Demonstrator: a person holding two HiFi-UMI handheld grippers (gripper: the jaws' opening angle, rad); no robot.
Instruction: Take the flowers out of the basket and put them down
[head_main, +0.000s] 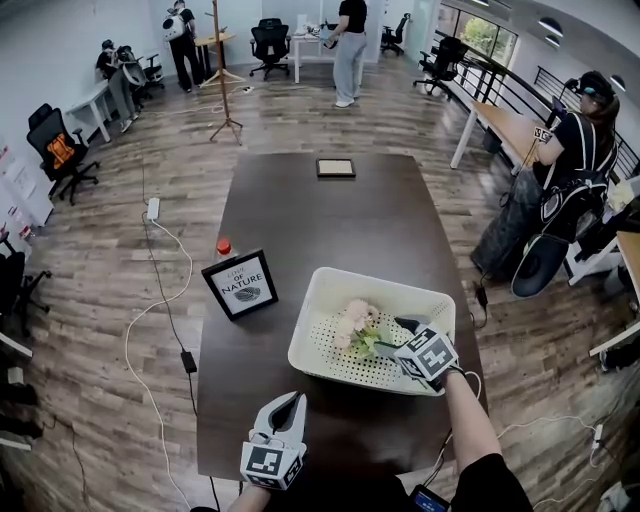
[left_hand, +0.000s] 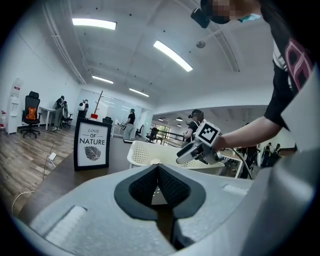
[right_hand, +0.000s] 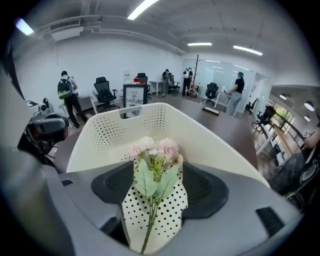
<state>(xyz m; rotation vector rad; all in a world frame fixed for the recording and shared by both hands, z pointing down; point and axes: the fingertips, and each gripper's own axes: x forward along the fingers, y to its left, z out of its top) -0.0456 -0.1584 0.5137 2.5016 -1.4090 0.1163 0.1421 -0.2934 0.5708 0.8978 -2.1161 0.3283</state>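
Reaching down into the basket, the right gripper has its jaws spread wide, and the flowers sit right in the gap. In the right gripper view the thin green stem runs straight up the middle between the two dark pads, with open space on either side, so nothing is actually pinching it. The pale pink and cream blooms and a couple of green leaves point away from the gripper toward the basket's far wall, and the whole bunch lies on the dotted, perforated floor of the basket. So yeah, flowers are very much in the basket, not lifted as far as I can see. The basket itself is white and sits at the near right corner of the dark bench, close to the right edge. The left gripper hovers over the near edge of the bench with its jaws closed together, tips meeting, nothing in them. Over by the left edge stands a black framed sign reading LOVE OF NATURE, with a small red thing just beyond it. A flat dark frame lies near the far edge.
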